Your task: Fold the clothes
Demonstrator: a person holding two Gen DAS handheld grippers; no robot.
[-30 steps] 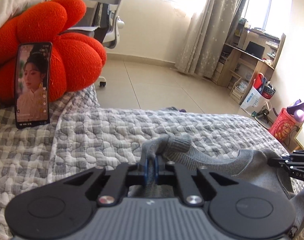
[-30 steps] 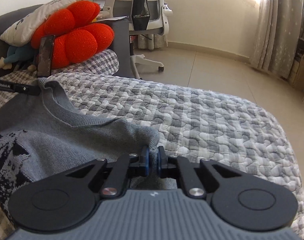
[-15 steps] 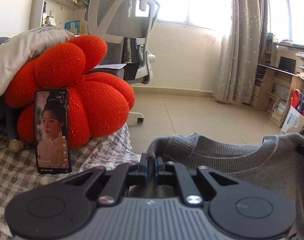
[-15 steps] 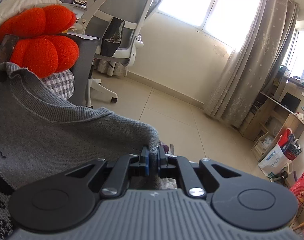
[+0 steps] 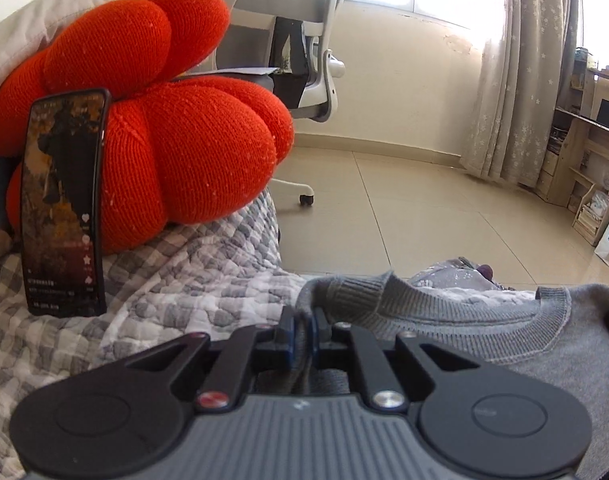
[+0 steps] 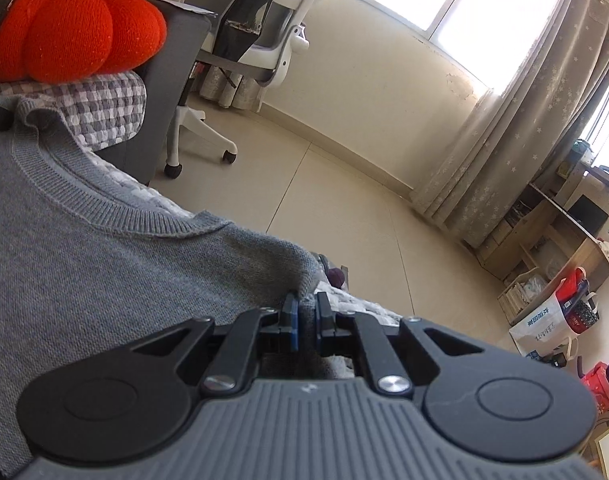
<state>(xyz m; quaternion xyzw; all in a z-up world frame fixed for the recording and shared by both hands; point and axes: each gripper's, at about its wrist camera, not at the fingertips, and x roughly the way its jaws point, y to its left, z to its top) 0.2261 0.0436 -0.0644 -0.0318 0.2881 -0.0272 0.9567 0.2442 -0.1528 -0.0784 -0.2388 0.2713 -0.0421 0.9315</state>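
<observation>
The grey sweater (image 5: 504,340) is pinched by left gripper (image 5: 302,330) and right gripper (image 6: 306,316); its lower part at 6 o'clock is hidden.

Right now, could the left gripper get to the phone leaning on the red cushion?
Probably not freely: the left gripper is shut on the grey sweater. The phone stands unobstructed on the quilt.

At my ten o'clock a red knitted cushion (image 5: 176,128) sits on the grey checked quilt (image 5: 192,280), with a phone (image 5: 62,204) propped upright against it. A white office chair (image 5: 308,76) stands at twelve, star-patterned curtains (image 5: 516,80) at two.
</observation>
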